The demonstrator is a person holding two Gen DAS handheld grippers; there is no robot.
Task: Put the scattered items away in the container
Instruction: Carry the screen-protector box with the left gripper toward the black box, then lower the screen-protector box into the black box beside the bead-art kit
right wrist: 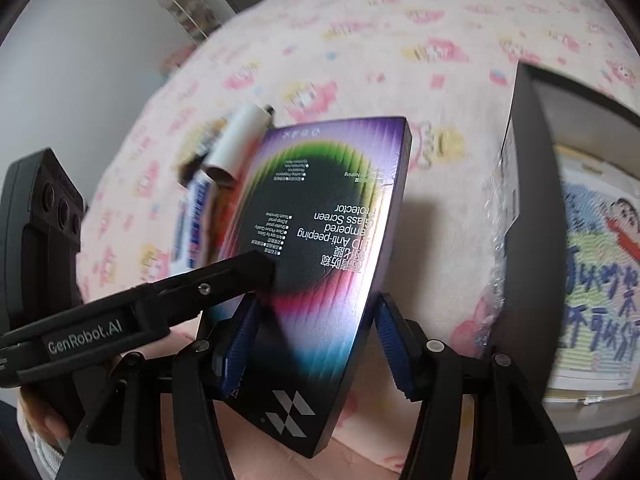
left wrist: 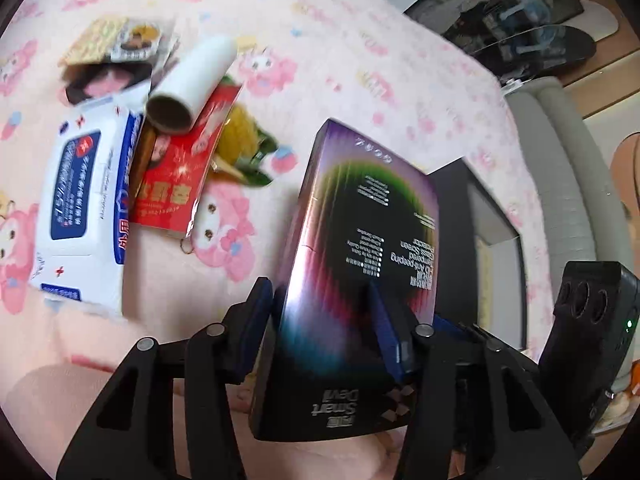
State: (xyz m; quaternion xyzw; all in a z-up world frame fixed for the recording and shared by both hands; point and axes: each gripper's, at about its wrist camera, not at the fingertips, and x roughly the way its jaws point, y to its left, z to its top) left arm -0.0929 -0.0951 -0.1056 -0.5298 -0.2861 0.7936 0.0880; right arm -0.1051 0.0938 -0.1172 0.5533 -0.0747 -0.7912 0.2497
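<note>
**Both Grippers Held One Box Above the Bed**

A big bed with a pink cartoon blanket filled most of both views. On it, to the right, sat the dark container, open at the top, with a cartoon picture lying inside. A pile of loose things waited on the left: a white wipes pack, a red packet, a white tube and a yellow-green toy.

The screen protector box was up in the air, between the pile and the container. The left gripper pinched it across its thin sides. The right gripper had its blue pads on the box's two wide edges, so it looked to be squeezing too.

What could go wrong? The box is smooth and shiny. If the two grippers pulled different ways, it could twist and slip out. If it came in low, it could bump the container's tall wall and fall on the blanket.

Some things were hard to see. The pictures were blurry. The box hid part of the pile. The container's far side was cut off, so I could not tell how full it was. The things behind the tube were too fuzzy to name.
</note>
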